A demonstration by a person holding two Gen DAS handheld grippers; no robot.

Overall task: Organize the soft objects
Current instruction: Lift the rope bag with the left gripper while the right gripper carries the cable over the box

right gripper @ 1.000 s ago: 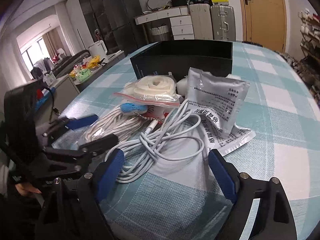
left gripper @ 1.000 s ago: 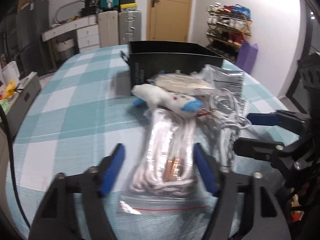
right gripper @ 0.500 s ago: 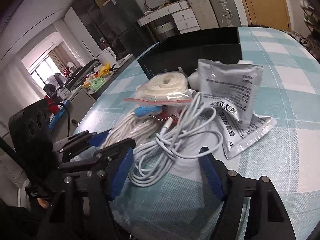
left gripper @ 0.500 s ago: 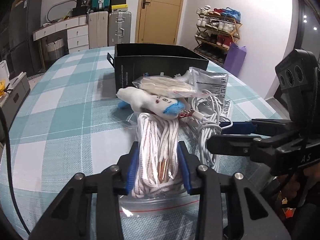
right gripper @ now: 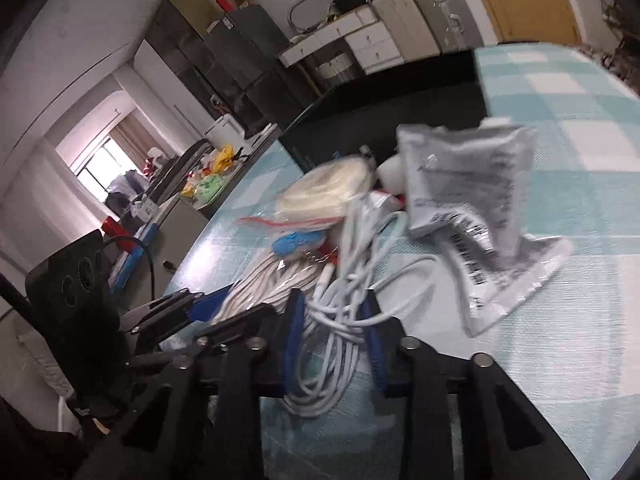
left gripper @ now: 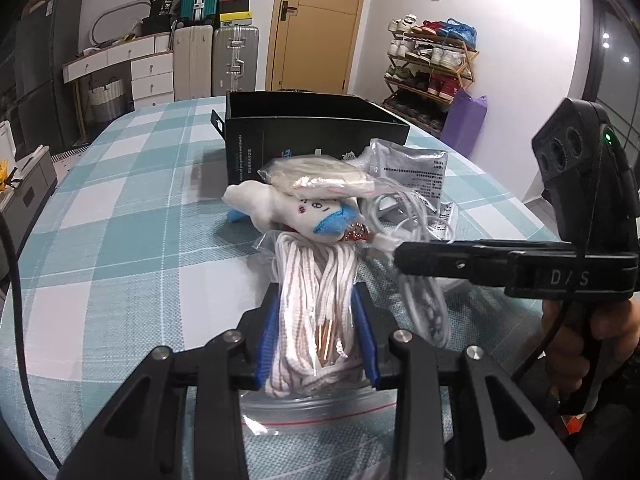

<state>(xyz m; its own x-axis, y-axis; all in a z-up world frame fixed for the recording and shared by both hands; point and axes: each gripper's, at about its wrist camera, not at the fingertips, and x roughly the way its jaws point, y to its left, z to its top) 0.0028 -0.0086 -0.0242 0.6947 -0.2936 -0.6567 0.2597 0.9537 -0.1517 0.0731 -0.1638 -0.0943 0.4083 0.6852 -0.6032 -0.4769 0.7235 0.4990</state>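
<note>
My left gripper (left gripper: 318,316) is shut on a clear zip bag of white shoelaces (left gripper: 316,292) on the checked tablecloth. My right gripper (right gripper: 334,320) is shut on a coil of white cable (right gripper: 340,312); it shows from the side in the left wrist view (left gripper: 404,258). Behind lie a white and blue plush toy (left gripper: 292,210), a bagged roll of white band (left gripper: 320,176) and a silver foil pouch (left gripper: 416,168). An open black box (left gripper: 312,136) stands behind the pile.
The teal checked table (left gripper: 120,240) stretches to the left and far side. Suitcases (left gripper: 234,60), drawers, a door and a shoe rack (left gripper: 432,68) stand beyond it. A low cabinet (left gripper: 24,188) sits to the left of the table.
Both grippers have closed from open: the left onto the shoelace bag, the right onto the white cable. The right gripper has tilted and the cable has bunched up between its fingers.
</note>
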